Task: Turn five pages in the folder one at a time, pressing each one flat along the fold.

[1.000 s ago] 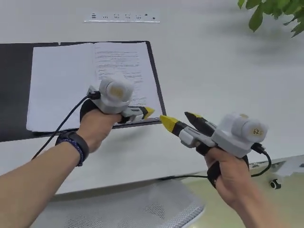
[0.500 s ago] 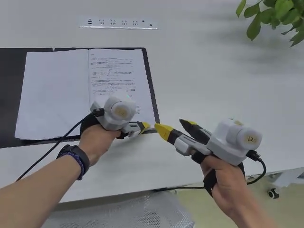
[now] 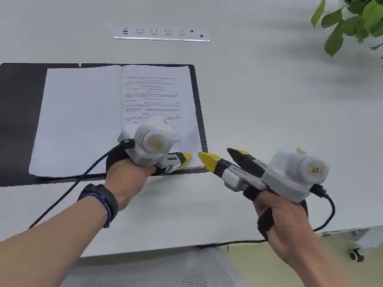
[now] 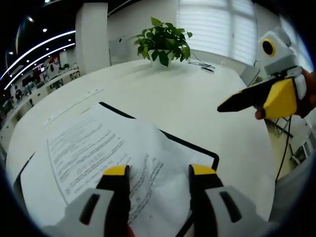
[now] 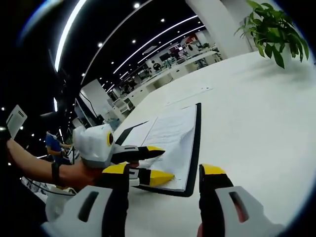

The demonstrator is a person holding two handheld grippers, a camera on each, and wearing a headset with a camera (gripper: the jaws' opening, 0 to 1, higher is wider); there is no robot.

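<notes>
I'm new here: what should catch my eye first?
Two hand-held grippers with yellow-tipped jaws, both open: the left gripper at the near right corner of the printed page in the black folder, the right gripper just off the folder's edge. A green plant stands far right.

Office workbench, daytime: bright, even overhead light on white table (image 3: 287, 89), shadows soft, incl. a faint one under plant (image 3: 335, 39) at top right of head view. Paper (image 3: 78, 119) nearly blown out, print too small to read. Both gripper views bend hard twd edges (fisheye). Ceiling light strips (image 5: 64, 44) glare as curved streaks over dim bkgd in right gripper view. Window blinds (image 4: 217, 24) washed out w/ daylight in left gripper view.
</notes>
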